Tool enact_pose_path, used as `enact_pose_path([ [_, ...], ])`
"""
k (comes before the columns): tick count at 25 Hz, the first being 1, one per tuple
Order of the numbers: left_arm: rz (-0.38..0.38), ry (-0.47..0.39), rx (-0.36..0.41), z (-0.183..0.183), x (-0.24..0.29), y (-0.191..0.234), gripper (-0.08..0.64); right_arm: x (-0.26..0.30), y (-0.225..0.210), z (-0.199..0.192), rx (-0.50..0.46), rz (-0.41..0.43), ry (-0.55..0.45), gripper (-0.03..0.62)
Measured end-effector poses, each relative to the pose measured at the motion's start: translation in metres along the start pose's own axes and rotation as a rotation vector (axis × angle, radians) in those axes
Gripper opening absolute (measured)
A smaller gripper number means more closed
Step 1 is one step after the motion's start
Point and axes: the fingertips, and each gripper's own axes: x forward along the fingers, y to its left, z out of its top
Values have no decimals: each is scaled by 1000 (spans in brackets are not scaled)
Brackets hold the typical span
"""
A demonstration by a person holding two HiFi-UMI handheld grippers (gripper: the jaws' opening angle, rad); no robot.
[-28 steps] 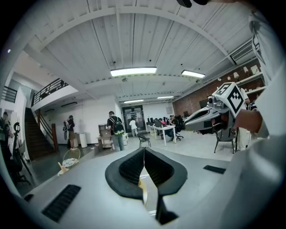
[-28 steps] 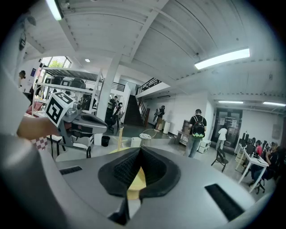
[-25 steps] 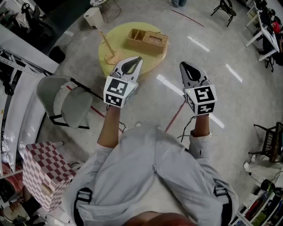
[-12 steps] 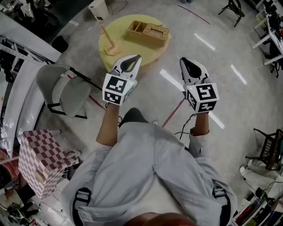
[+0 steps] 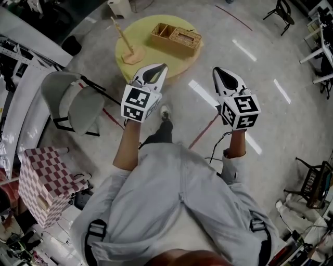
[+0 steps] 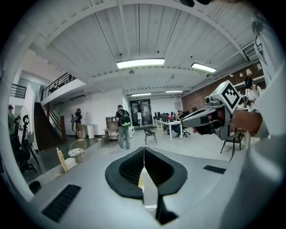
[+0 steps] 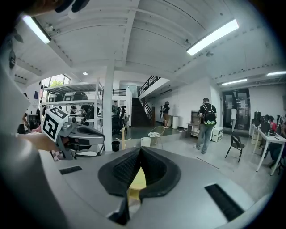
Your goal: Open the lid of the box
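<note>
Since a second ago the round yellow table has slid up the head view, and a dark trouser leg with a pale shoe has stepped out on the near side of it, between the two arms.

On the table's left part stands a thin wooden stand, a slanted stick on a small flat base. A grey folding chair with a smooth curved seat stands to the table's near left, and a red-and-white checked cube is farther off the same way. A white cylinder sits beyond the table's far left edge.

The box lies on the table's far right part, close to the rim. It is long, rectangular and tan. Its left end shows an open compartment, and a flat woven lid covers the right end.

Over the table's near edge, the left gripper has its jaws pressed together on nothing. The right gripper, off the table's near right, is likewise closed and empty.
</note>
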Motion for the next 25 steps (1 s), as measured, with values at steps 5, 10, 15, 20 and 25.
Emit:
enact_pose_path([
  [5, -6, -7, -5, -1, 35, 28, 31, 34, -19, 1, 12, 10, 20, 23],
  [10, -24, -14, 20, 13, 78, 58, 31, 77, -49, 15, 17, 8, 16, 23],
  [15, -39, -20, 16, 17, 114, 100, 31, 122, -72, 27, 32, 3, 29, 23],
  [20, -61, -25, 17, 20, 149, 139, 31, 169, -94, 34, 47, -21, 69, 23],
  [25, -105, -25, 7, 16, 184, 170, 31, 212, -113, 24, 41, -19, 171, 23],
])
